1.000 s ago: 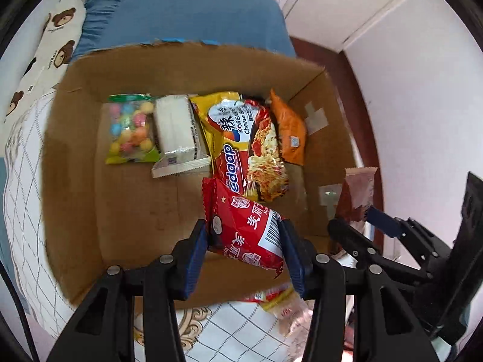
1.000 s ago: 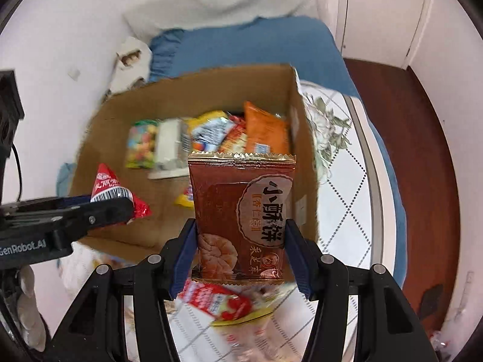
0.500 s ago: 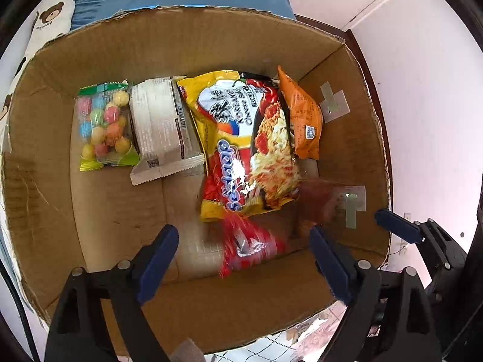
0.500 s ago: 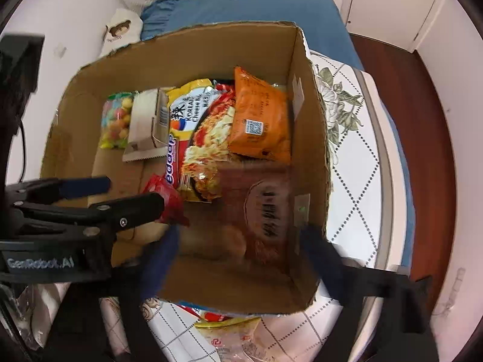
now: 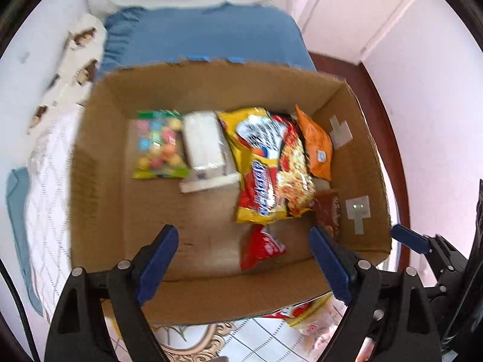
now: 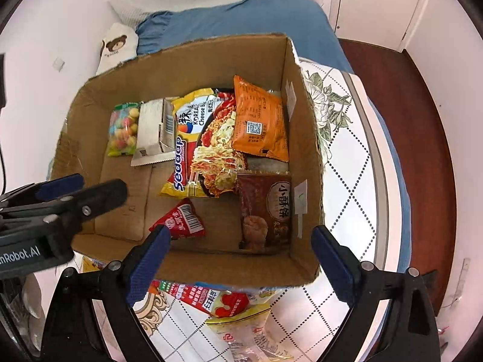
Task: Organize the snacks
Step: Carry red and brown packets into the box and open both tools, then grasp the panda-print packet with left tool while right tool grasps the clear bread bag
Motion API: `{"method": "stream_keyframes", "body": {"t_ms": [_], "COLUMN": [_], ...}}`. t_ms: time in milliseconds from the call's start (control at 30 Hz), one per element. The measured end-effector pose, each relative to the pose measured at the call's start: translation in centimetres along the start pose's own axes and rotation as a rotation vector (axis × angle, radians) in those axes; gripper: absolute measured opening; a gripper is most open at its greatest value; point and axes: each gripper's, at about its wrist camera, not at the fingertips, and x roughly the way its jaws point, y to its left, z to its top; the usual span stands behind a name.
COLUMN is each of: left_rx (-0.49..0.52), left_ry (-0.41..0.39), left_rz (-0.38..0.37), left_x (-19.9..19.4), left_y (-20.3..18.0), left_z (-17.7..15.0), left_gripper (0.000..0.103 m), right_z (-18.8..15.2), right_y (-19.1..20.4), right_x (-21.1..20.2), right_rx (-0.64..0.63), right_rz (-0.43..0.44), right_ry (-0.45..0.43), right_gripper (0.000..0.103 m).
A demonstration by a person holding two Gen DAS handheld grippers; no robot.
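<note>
Cardboard forms the largest item inspected: an open box (image 6: 305,138) set on a white quilted bedcover (image 6: 356,163) printed with a dotted diamond grid and flowers. Snacks are laid flat on its floor, side by side, a placement judged to keep each pack visible.

A yellow noodle packet (image 6: 205,144) is found at the centre. An orange packet (image 6: 259,120) is leaned over it at 1 o'clock, against the right wall. A brown biscuit packet (image 6: 265,211) is seen at 4 o'clock, close to that wall and near the front wall. A white carton (image 6: 154,129) and a bag of coloured sweets (image 6: 123,129) are lined up at 10 o'clock. A small red sachet (image 6: 181,220) is noted at 6 o'clock, near the front wall.

Both grippers are held above the front rim with jaws spread wide and nothing between them: the left gripper (image 5: 244,259) and the right gripper (image 6: 240,259). Both are judged free for another pick.

Further packets (image 6: 217,298) are left on the cover outside the box at 6 o'clock, so sorting is judged unfinished.

A blue pillow (image 6: 241,18) and a bear-print cushion (image 6: 116,45) are recorded beyond the box, white walls around, dark wooden flooring (image 6: 398,96) at 2 o'clock.
</note>
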Motion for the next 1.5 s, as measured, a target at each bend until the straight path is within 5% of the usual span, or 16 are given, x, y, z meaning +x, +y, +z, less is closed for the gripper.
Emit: {"method": "stream_keyframes", "body": {"t_ms": [167,467,1067,1267,1500], "left_rx": [0.000,-0.009,-0.004,-0.023,-0.109], "left_ry": [-0.158,-0.327,-0.504,-0.457,-0.216], "left_rz": [0.088,0.154,0.175,0.166,0.184], "left_x": [-2.8,-6.6,-13.6,-12.7,-5.4], "left_y": [1.2,1.9,0.6,1.2,5.4], "left_z": [-2.6,-7.1,-13.9,-15.7,-19.2], "left_gripper": [0.089,0.089,0.089,0.089,0.089], "right_z": [-1.5,-4.7,-11.2,-13.0,-16.1], "right_y": [0.2,1.2,3.7,2.7,-0.4], "right_x": [-2.0,-6.4,-15.0,-14.5,-6.9], "right_rx": [-0.001,-0.028,-0.053,-0.014,0.031], "right_rz": [-0.026,-0.063,-0.007,0.030,0.037], "right_ry": [-0.084,-0.239,-0.440,-0.410,-0.195], "right_gripper": [0.096,0.096,0.096,0.096,0.096]}}
